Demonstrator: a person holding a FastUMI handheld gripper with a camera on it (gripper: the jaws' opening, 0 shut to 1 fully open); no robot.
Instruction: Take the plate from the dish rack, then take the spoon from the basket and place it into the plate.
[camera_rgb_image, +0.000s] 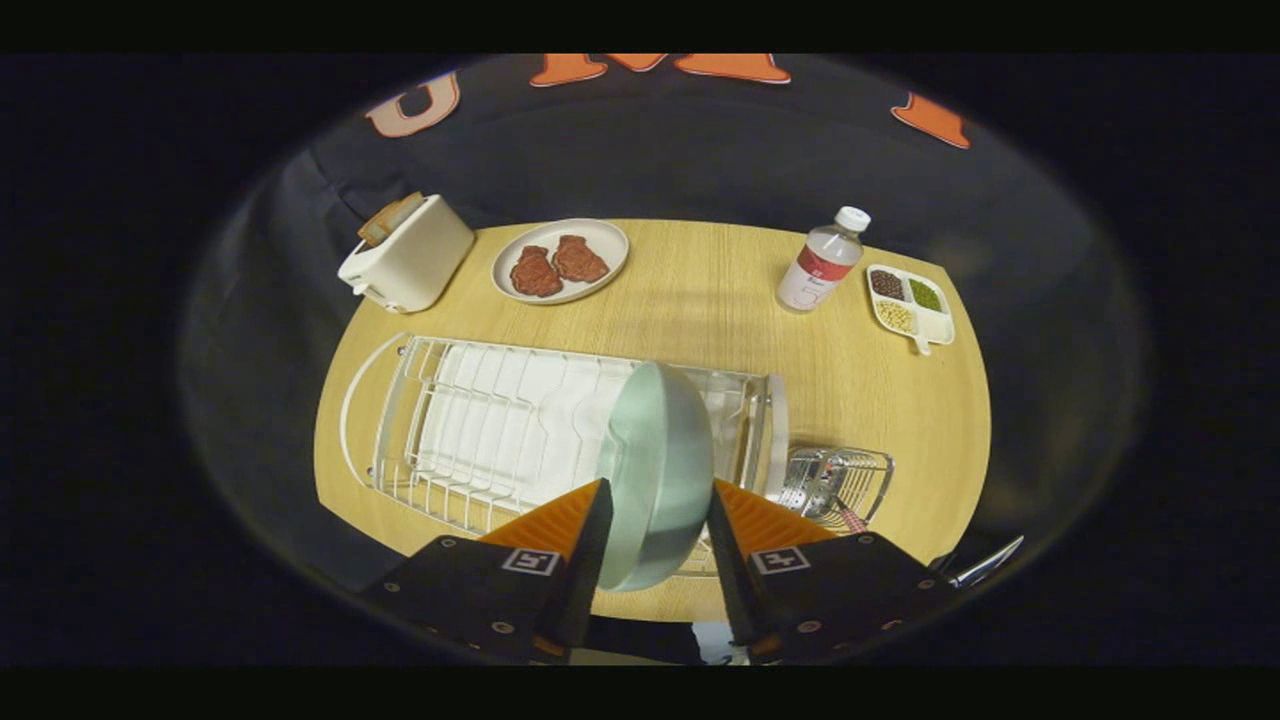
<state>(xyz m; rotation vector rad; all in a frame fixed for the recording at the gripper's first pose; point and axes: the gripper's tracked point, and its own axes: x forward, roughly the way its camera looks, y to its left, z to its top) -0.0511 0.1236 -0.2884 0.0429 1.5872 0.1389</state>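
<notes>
Kitchen-like booth: dish rack (480, 420), toaster (410, 255)

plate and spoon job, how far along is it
Done: nothing is finished. In hand: the pale green plate stands on edge between the gripper fingers, over the white dish rack; whether both fingers press it, or whether it has left the rack, is unclear. Left: set the plate down, then fetch the spoon from the wire basket and lay it in the plate.
</notes>
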